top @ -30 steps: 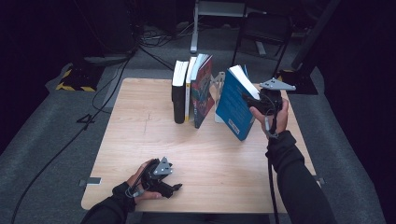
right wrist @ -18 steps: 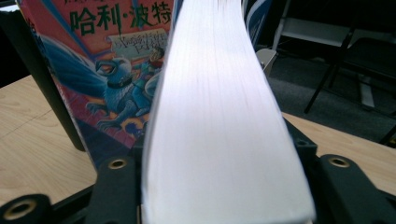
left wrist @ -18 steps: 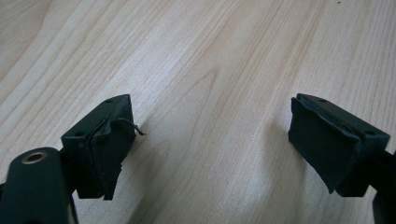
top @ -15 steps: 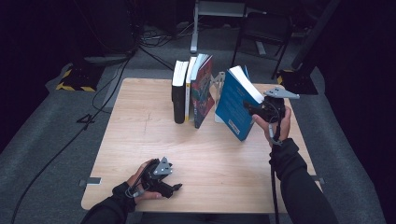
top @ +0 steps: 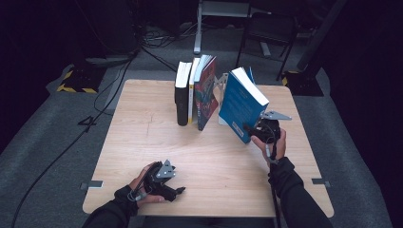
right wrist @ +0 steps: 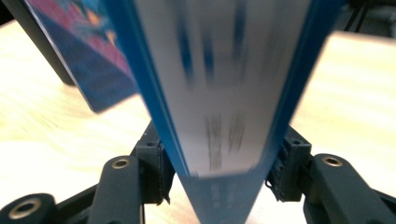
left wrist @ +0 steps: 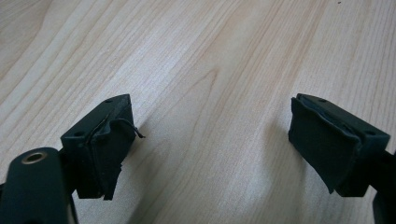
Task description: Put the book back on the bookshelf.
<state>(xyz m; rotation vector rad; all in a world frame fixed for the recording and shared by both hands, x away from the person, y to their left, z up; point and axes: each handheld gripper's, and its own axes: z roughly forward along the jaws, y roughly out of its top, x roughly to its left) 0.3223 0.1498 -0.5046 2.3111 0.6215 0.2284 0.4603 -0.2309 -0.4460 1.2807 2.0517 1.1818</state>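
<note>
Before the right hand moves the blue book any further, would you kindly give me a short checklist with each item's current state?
1. Right gripper on the blue book: ok; the jaws have just been closing, with the book's spine end between them.
2. Grip firm against slipping: cannot tell; the right gripper view is blurred.
3. Blue book apart from the colourful book: ok, a gap shows in the high view.
4. Standing row with the black book upright: ok.
5. Left gripper out of the way: ok, open on bare table.

Wooden table (top: pixel 142 142) bears upright books (top: pixel 192 92) (leaning together).
</note>
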